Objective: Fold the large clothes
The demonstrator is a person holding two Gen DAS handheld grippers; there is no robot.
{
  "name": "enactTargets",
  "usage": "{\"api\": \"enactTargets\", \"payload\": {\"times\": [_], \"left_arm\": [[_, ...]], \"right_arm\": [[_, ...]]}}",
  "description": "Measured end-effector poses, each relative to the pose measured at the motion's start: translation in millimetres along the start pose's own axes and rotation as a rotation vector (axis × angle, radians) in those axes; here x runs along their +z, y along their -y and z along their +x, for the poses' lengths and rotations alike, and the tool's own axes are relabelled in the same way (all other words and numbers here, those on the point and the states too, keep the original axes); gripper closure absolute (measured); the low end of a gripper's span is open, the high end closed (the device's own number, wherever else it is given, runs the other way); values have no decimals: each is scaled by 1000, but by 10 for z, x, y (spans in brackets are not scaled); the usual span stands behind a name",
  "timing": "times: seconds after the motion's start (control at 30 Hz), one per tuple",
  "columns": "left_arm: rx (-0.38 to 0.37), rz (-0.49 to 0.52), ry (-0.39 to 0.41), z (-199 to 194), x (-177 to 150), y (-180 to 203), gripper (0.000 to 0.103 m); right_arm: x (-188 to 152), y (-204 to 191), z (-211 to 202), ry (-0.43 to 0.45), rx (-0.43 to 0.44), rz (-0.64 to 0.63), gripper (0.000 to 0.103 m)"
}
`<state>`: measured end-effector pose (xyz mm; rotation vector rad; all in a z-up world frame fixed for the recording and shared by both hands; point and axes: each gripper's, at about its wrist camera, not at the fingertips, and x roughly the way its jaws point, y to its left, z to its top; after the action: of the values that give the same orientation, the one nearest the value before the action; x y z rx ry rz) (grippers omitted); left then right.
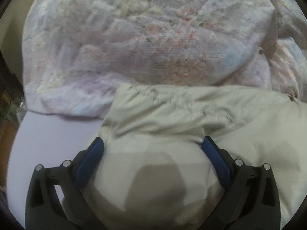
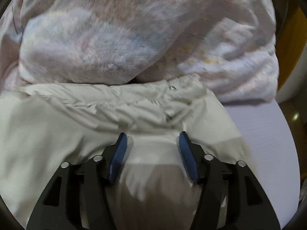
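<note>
Cream, crumpled garment [image 1: 191, 111] lies near us on the lavender tabletop [image 1: 48, 134], its gathered waistband against a floral quilt [image 1: 134, 38]. We see both left gripper [image 1: 152, 145] and right gripper [image 2: 152, 140] with jaws spread over the fabric.

One cream-white garment [image 1: 191, 115] lies across the near part of the bed [image 1: 48, 130], with one gathered band along its far edge and one small metal snap [image 2: 173, 87] showing at that band's right end. One floral quilt [image 1: 134, 38], pastel and bunched, fills the far part of the bed. Two grippers are in view, the left gripper [image 1: 152, 143] and the right gripper [image 2: 152, 137], each with two blue pads.
</note>
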<state>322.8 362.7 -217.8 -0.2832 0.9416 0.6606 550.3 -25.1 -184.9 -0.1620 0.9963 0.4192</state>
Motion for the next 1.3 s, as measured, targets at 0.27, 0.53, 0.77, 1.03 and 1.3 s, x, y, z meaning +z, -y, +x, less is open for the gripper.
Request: {"api": "enactTargets", "payload": {"times": [0.27, 0.53, 0.77, 1.03, 1.3], "left_arm": [[-125, -80, -88, -563, -345, -461, 2], [-165, -309, -197, -720, -884, -1004, 3], [-279, -464, -260, -816, -1144, -941, 3], [-368, -669, -286, -548, -1100, -870, 28], [-453, -848, -222, -558, -1126, -967, 70]], "right_arm": [[-333, 640, -637, -83, 52, 279, 23], [-847, 1224, -679, -184, 107, 614, 22], [-1108, 1293, -360, -274, 272, 777, 23], [-1193, 1302, -178, -262, 388, 911, 51], [-1176, 1284, -389, -216, 456, 990, 80]]}}
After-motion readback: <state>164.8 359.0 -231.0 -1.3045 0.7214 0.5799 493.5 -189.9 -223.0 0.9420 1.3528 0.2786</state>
